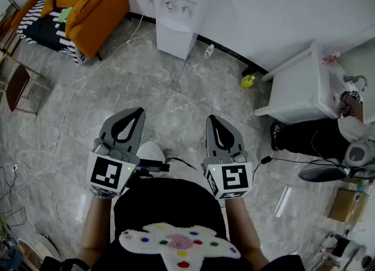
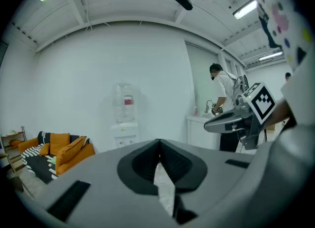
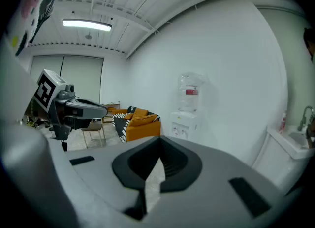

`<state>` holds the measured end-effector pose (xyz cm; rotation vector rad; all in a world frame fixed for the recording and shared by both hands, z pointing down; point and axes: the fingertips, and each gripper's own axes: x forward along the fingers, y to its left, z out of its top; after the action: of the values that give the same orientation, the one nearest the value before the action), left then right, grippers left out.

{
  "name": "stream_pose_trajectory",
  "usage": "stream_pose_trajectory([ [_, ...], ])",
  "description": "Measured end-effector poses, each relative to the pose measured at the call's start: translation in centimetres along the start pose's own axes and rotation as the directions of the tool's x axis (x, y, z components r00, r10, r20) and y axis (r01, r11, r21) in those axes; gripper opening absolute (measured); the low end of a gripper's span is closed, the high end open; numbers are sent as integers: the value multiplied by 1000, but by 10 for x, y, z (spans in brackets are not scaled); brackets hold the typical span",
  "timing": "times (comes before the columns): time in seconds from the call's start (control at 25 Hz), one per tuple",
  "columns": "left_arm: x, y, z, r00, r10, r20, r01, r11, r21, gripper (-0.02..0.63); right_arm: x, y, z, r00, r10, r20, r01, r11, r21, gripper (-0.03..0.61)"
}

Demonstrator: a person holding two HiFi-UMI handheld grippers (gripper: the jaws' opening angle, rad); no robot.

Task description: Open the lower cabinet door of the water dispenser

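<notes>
Jaws: both pairs are seen clenched, pad against pad, with nothing caught between them. No grip is called for yet, since nothing lies within reach.
Left gripper point(image 1: 138, 112): it is held low in front of the person's body, tipped slightly downward and aimed at the far wall.
Right gripper point(image 1: 211, 119): it is carried beside the left one, apart from it and pointed the same way. This is judged a travelling posture rather than a working one.
Water dispenser point(image 1: 176, 12): it is stood against the white wall across the room, well apart from both grippers, with bare marble floor point(image 1: 176, 97) between.
Lower cabinet door point(image 1: 171, 43): it is placed on the front, below the taps, and appears closed. No handle can be made out from here.
Step in hand: the approach is judged barely begun, and the door is untouched.
Next move: the floor has to be crossed, and one pair of jaws released before the door's edge or handle can be taken.
Small bottle point(image 1: 208, 51): it is left on the floor just beside the dispenser. Whether it sits in the door's swing cannot be told.
</notes>
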<state>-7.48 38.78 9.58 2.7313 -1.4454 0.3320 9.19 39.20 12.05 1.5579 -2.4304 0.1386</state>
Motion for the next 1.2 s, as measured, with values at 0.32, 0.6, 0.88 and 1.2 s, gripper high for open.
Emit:
stream_pose_trajectory([
  [0.32, 1, -2, -3, 1000, -4, -4, 4, 1000, 3, 12, 0, 1, -4, 1000, 2, -3, -1, 1000, 8, 2],
  [0.6, 2, -3, 1, 1000, -9, 10, 9, 1000, 3, 12, 0, 1, -7, 1000, 1, -13, -1, 1000, 15, 3],
  [0.88, 1, 2, -5, 1000, 20, 0, -20, 999, -27, 15, 1, -1, -8, 1000, 7, -7, -6, 996, 92, 10],
  [1.2, 3, 2, -10, 999, 34, -17, -35, 997, -72, 155, 1, 0, -7, 1000, 31, -1, -30, 995, 92, 133],
])
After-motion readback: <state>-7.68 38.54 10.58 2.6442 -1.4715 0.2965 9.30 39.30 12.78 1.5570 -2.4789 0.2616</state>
